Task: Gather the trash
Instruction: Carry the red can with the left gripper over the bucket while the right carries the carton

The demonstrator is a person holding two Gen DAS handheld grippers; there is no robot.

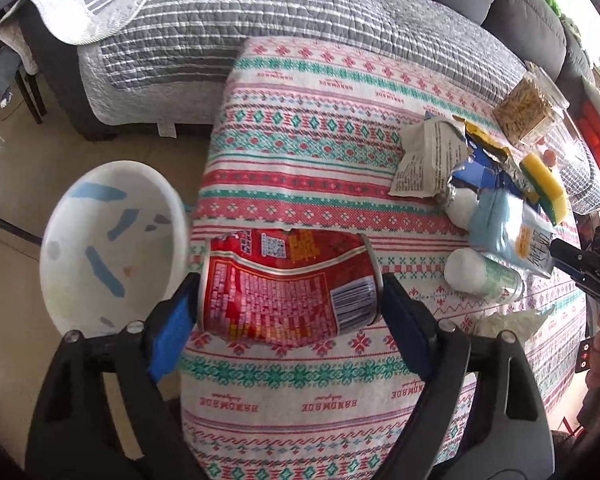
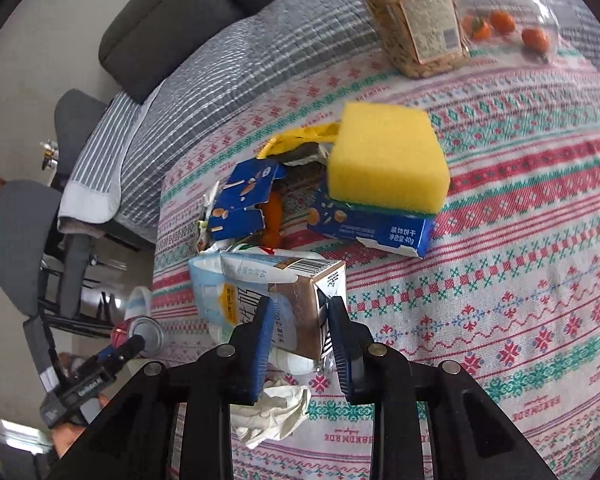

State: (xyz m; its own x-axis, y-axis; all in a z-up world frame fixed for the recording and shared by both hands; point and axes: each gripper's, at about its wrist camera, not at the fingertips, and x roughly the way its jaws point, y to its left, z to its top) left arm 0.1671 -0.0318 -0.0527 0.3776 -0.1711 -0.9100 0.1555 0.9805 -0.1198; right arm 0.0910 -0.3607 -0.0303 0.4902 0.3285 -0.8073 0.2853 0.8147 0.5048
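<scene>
My left gripper (image 1: pixel 290 292) is shut on a dented red can (image 1: pixel 288 284), held sideways above the patterned tablecloth (image 1: pixel 300 120), next to a white bin (image 1: pixel 112 248) at the table's left edge. My right gripper (image 2: pixel 300 320) is shut on a crushed milk carton (image 2: pixel 300 296) at the near side of a trash pile: torn blue cracker box (image 2: pixel 372 228), newspaper scrap (image 1: pixel 428 160), crumpled tissue (image 2: pixel 276 412). A yellow sponge (image 2: pixel 384 160) lies on the blue box. The can's metal end (image 2: pixel 146 334) and left gripper show at the left of the right wrist view.
A clear tub of seeds (image 2: pixel 416 28) and cherry tomatoes (image 2: pixel 504 24) in a clear box stand at the far side of the table. A sofa with a grey striped quilt (image 1: pixel 260 20) lies beyond the table. A white-capped bottle (image 1: pixel 480 276) lies by the pile.
</scene>
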